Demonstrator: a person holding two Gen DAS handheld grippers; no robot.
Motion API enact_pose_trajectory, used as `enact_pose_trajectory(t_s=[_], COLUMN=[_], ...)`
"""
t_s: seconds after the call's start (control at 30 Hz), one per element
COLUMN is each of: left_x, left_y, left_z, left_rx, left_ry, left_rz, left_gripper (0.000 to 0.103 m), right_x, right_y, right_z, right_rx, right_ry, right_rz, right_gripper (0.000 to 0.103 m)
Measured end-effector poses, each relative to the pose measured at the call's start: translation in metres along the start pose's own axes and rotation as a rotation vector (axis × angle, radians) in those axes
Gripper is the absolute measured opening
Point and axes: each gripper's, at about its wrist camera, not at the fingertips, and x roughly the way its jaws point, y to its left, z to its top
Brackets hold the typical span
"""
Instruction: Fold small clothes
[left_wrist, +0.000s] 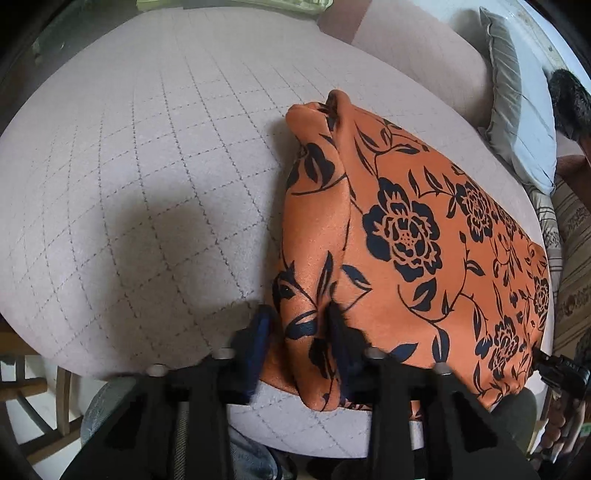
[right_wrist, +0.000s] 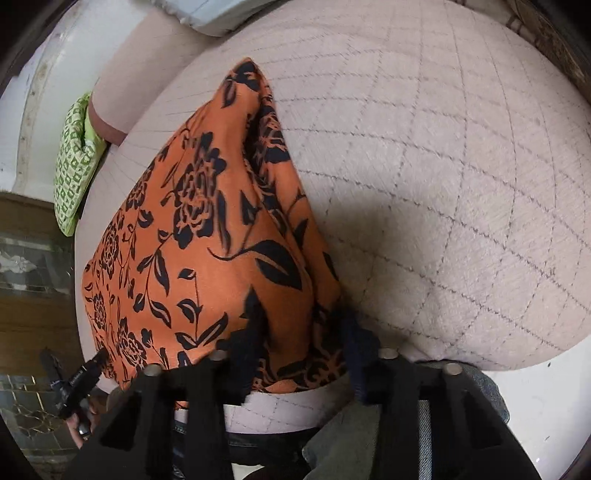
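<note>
While each claw pinches a near corner, orange floral garment (folded) between left gripper, right gripper.

Quilted pinkish-grey bed cover with stitched grid; grey-blue pillow at its far edge; green patterned cushion beside the bed; wooden chair below.

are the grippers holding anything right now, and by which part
Both hold the orange floral cloth at its near edge: the left gripper pinches the left corner fold, the right gripper the right corner fold.
</note>
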Motion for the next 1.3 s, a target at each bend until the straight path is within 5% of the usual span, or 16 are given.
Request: enact_pose_trajectory(t_s=[0.2, 0.33, 0.57, 0.63, 0.7, 0.73, 0.83, 1.0, 1.17, 1.3], left_x=[-0.039, 0.0, -0.032, -0.041, -0.045, -0.045, -0.035, -0.013, -0.003, 0.008], left_y=[-0.003, 0.008, 0.016, 0.021, 0.018, 0.018, 0.018, 0.02, 0.046, 0.069], left_z=[-0.006, -0.004, -0.008, -0.012, -0.015, -0.016, -0.016, -0.015, -0.015, -0.015], left_rx=[0.007, -0.018, -0.048, -0.068, -0.075, -0.077, -0.068, -0.062, -0.144, -0.231], left_ry=[-0.091, -0.001, -0.037, -0.073, -0.084, -0.081, -0.061, -0.078, -0.098, -0.062], left_rz=[-0.056, -0.004, -0.036, -0.045, -0.062, -0.079, -0.082, -0.167, -0.273, -0.36], left_gripper=[0.01, 0.012, 0.024, 0.027, 0.036, 0.039, 0.042, 0.039, 0.038, 0.016], right_x=[-0.036, 0.004, -0.047, -0.067, -0.079, -0.08, -0.063, -0.004, 0.068, 0.119], right_y=[0.02, 0.006, 0.036, 0.061, 0.098, 0.115, 0.184, 0.299, 0.388, 0.428], right_z=[-0.011, -0.002, -0.011, -0.016, -0.021, -0.021, -0.021, -0.029, -0.024, -0.03], right_rx=[-0.069, -0.038, -0.078, -0.127, -0.203, -0.239, -0.378, -0.547, -0.624, -0.65], right_ry=[-0.084, 0.023, -0.125, -0.176, -0.205, -0.204, -0.114, 0.058, 0.209, 0.294], right_rz=[-0.056, -0.106, -0.167, -0.151, -0.101, -0.07, 0.073, 0.173, 0.116, -0.005], right_gripper=[0.016, 0.018, 0.036, 0.045, 0.069, 0.073, 0.076, 0.076, 0.076, 0.076])
